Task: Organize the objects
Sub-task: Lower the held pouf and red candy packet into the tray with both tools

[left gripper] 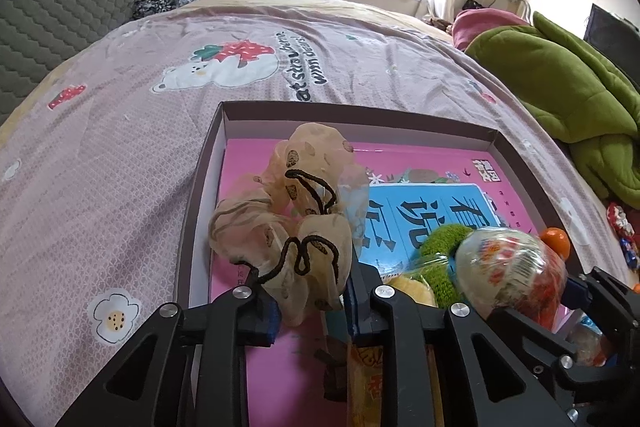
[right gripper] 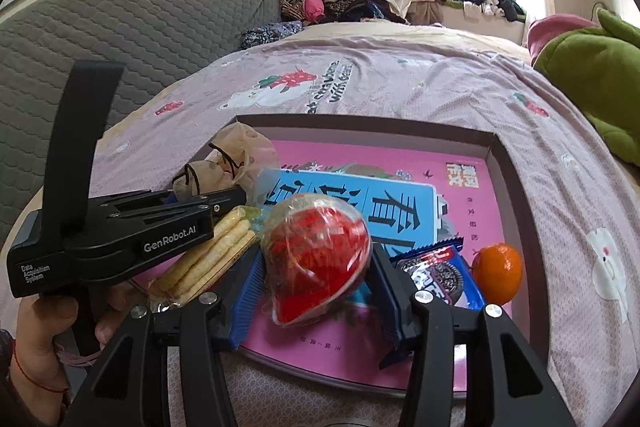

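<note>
Both tongs are loaded and sit over the shallow box (right gripper: 516,187) on the bed (left gripper: 100,167); looks like the box is the collection point, items being gathered into it.

Left tongs (left gripper: 310,297): closed down on the sheer beige scrunchie (left gripper: 288,211); only its lower edge is pinched, so the rest billows above the fingers; soft fabric, a light pinch is enough, and it hangs over the left part of the box, above the pink book (left gripper: 440,163) lining the bottom. My guess: it's about to be let go there, the one bare patch.

Right tongs (right gripper: 316,291): part-way open, jaws pressed against both sides of the red wrapped snack ball (right gripper: 316,251); wide stance because the thing is round and bulky. Film is glossy, so I'd expect slip if grip eases before it's low; it seems raised over the near part of the box, but I cannot tell whether it touches the book.

Already inside: wafer-stick pack (right gripper: 208,255) at left, under the left tool; Oreo pack (right gripper: 440,275) just right of the ball; orange (right gripper: 497,273) by the right wall, which should stop it rolling; something green and fuzzy (left gripper: 440,251) near the ball, can't identify it.

Risk: the two tools are close; release one at a time.
</note>
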### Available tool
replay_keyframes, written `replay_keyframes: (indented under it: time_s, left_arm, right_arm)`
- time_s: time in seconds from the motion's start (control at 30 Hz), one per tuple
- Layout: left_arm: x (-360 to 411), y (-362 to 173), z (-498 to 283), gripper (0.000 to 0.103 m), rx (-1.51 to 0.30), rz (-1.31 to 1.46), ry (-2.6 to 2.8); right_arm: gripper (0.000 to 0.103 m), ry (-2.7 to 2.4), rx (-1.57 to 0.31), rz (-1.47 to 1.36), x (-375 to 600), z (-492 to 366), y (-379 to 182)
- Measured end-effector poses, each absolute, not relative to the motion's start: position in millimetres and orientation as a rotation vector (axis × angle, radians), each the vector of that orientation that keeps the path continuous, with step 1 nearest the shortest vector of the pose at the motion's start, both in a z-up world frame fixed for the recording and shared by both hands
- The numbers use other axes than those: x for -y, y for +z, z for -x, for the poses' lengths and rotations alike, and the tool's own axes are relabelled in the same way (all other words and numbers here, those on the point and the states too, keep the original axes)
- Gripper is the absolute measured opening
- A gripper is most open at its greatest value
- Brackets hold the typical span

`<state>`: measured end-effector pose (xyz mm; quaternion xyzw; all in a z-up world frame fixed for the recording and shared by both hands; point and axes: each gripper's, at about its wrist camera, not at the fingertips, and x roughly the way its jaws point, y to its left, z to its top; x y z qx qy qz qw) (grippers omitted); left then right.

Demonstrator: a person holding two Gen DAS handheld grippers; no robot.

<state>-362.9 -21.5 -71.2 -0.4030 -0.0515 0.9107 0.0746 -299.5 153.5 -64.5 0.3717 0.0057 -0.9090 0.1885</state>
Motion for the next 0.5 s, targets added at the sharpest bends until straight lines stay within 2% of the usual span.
replay_keyframes:
  time_s: [0.13, 0.3, 0.5]
  left_arm:
    - [21.4, -68.9, 359.1, 0.03, 0.143, 1.203, 2.739]
    - [23.3, -64.8, 355.1, 0.052, 0.151, 1.194, 2.737]
    - [26.0, -60.0, 350.3, 0.061, 0.179, 1.176, 2.721]
  right_arm:
    - [0.053, -2.56, -0.014, -1.051, -154.4, 299.4, -64.7]
    - [0.054, -2.564, -0.017, -1.053, -154.0, 299.4, -64.1]
    - [0.055, -2.579, -0.035, -1.038, -152.6, 296.6, -61.5]
